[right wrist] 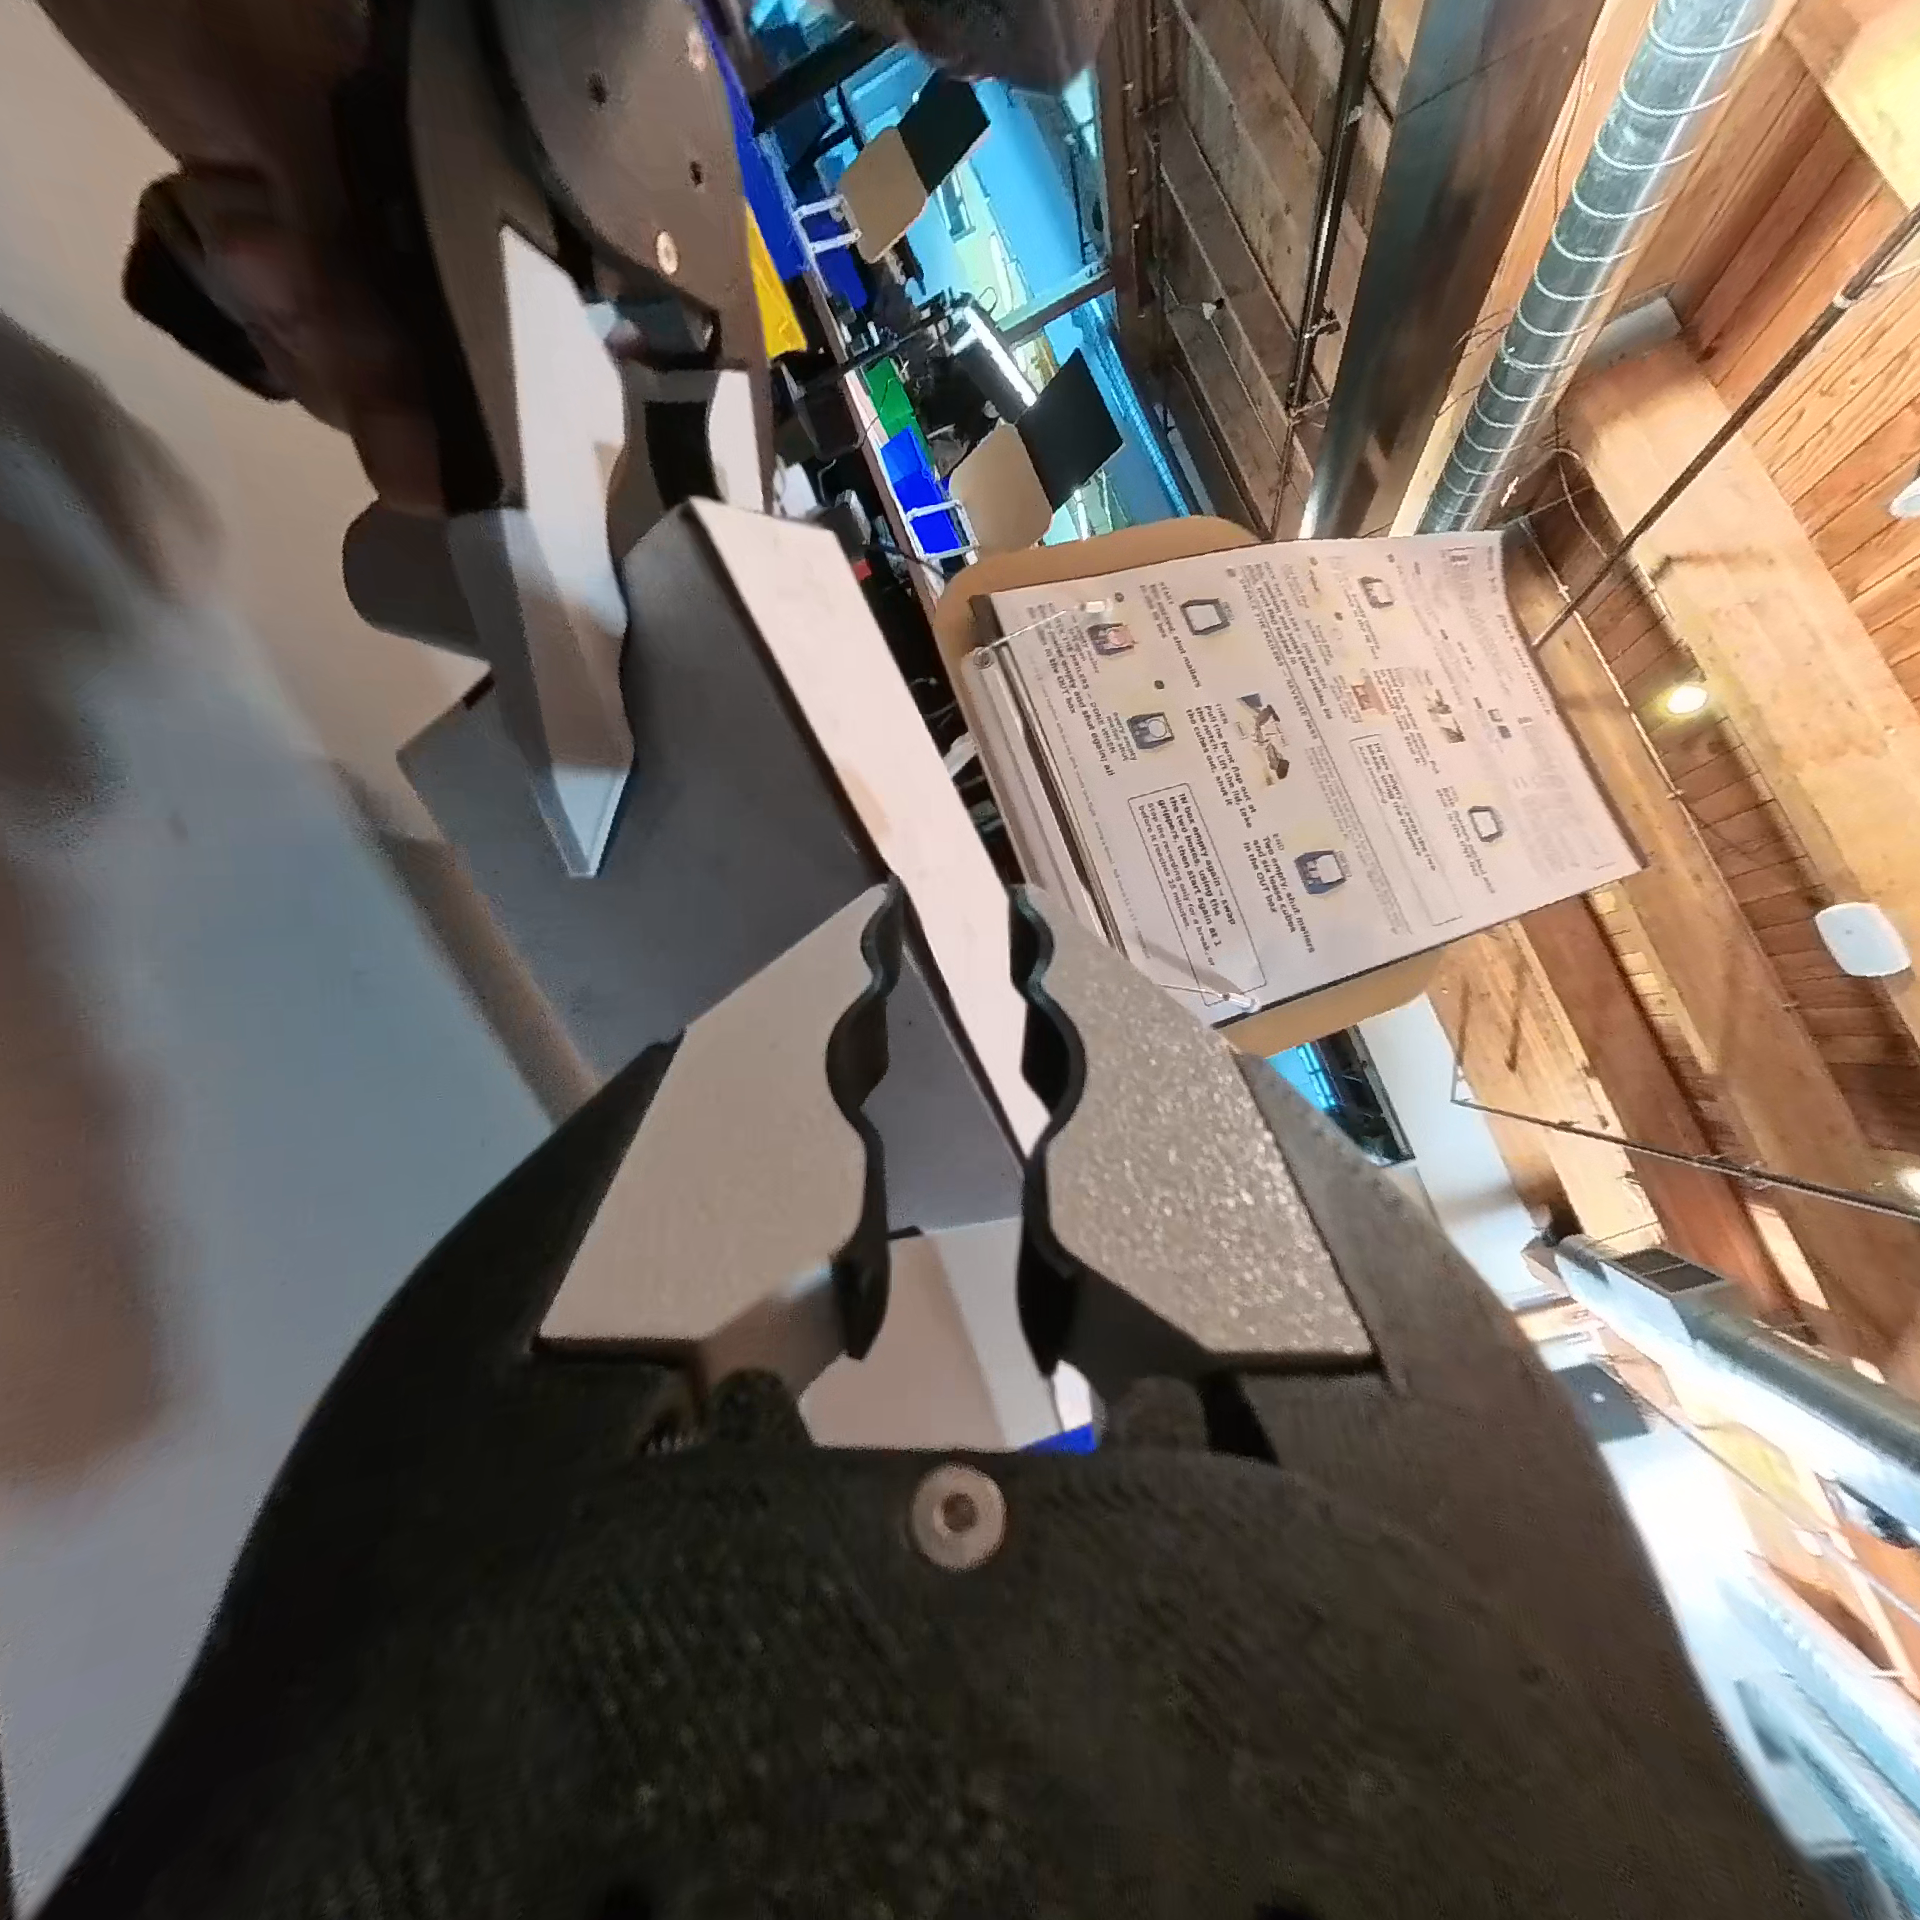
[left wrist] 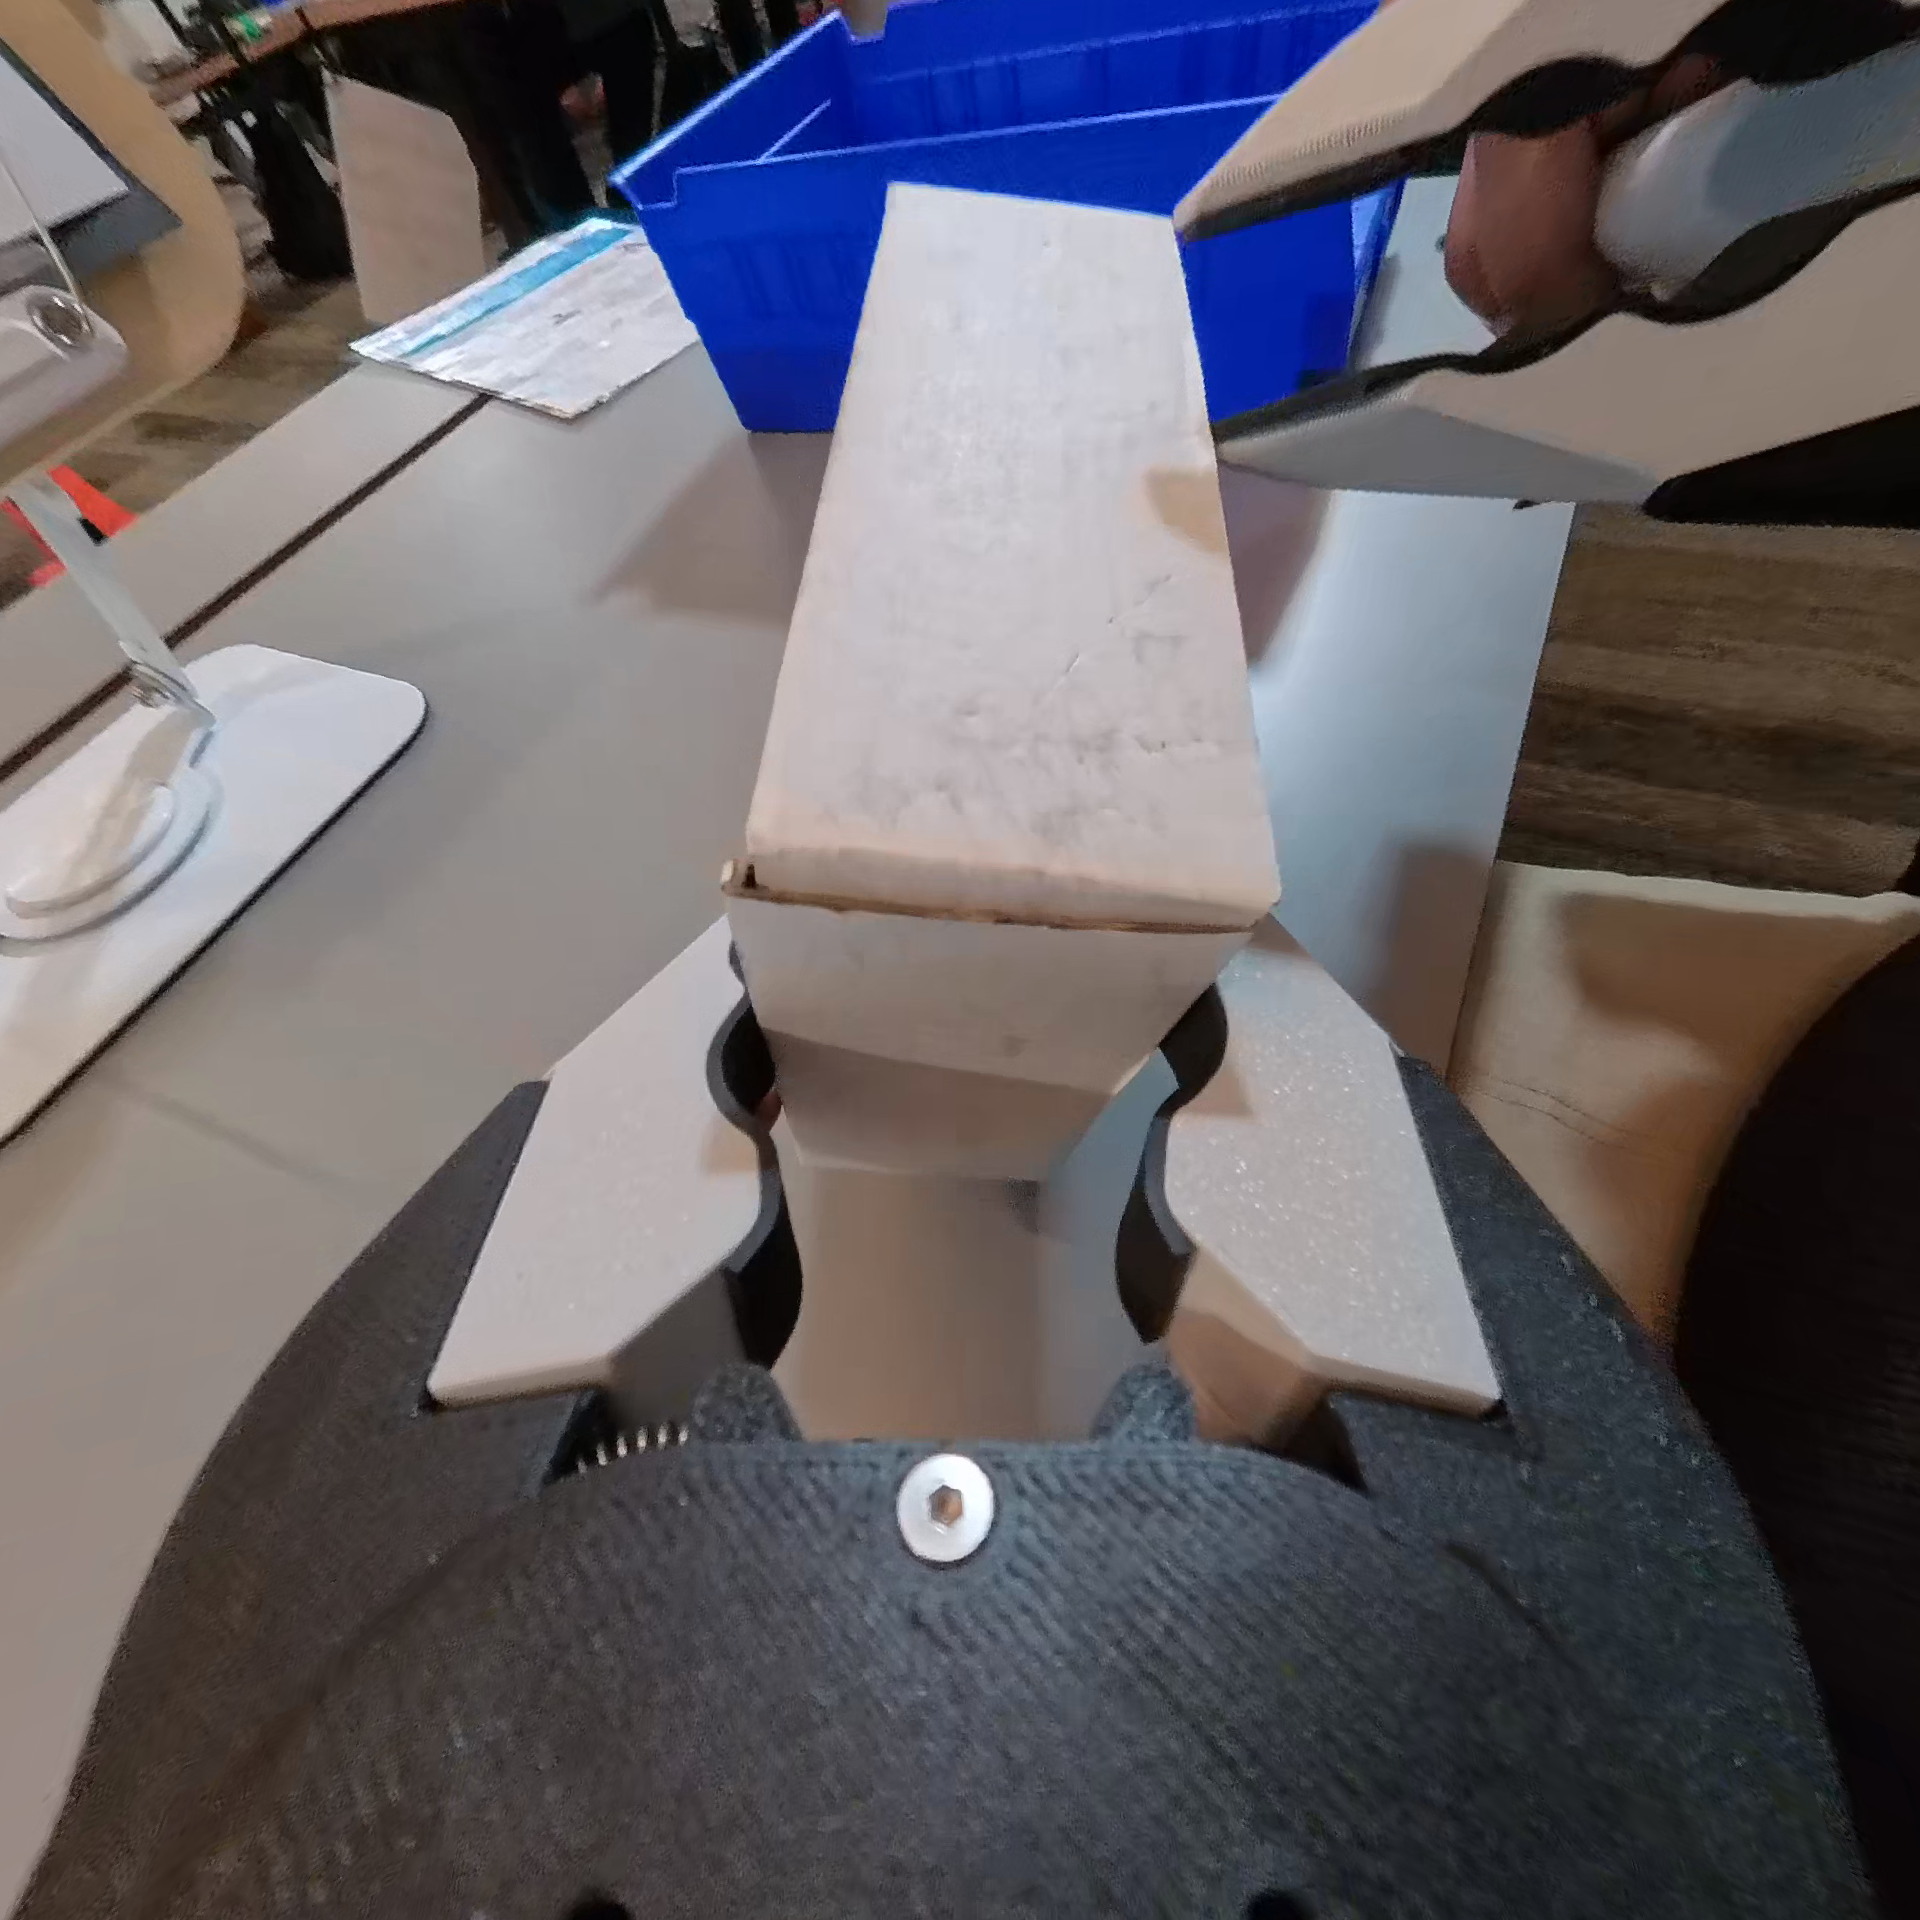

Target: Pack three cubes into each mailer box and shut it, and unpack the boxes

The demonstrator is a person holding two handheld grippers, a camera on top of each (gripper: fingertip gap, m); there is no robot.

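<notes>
Left wrist view, left to right: white stand base [left wrist: 187,790] on the grey table [left wrist: 436,1018] at far left, laminated sheet [left wrist: 530,317] lying flat farther back, then the white mailer box [left wrist: 1023,582], lid shut, held up off the table by the left gripper [left wrist: 992,1023], jaws partly closed and clamped on the box's near end. Blue bin [left wrist: 977,208] sits just behind the box. Right gripper [left wrist: 1210,322] comes in from upper right, fingers spread either side of the box's far right corner, contact unclear here. Right wrist view, camera rolled over: left gripper [right wrist: 613,717] upper left gripping the mailer box [right wrist: 831,717]; right gripper [right wrist: 951,914] jaws narrowly apart, pinching the thin white edge of the box between its black pads [right wrist: 1044,1049]. Instruction sheet on a stand [right wrist: 1320,758] beyond, to the right. Cubes not visible in either view.
</notes>
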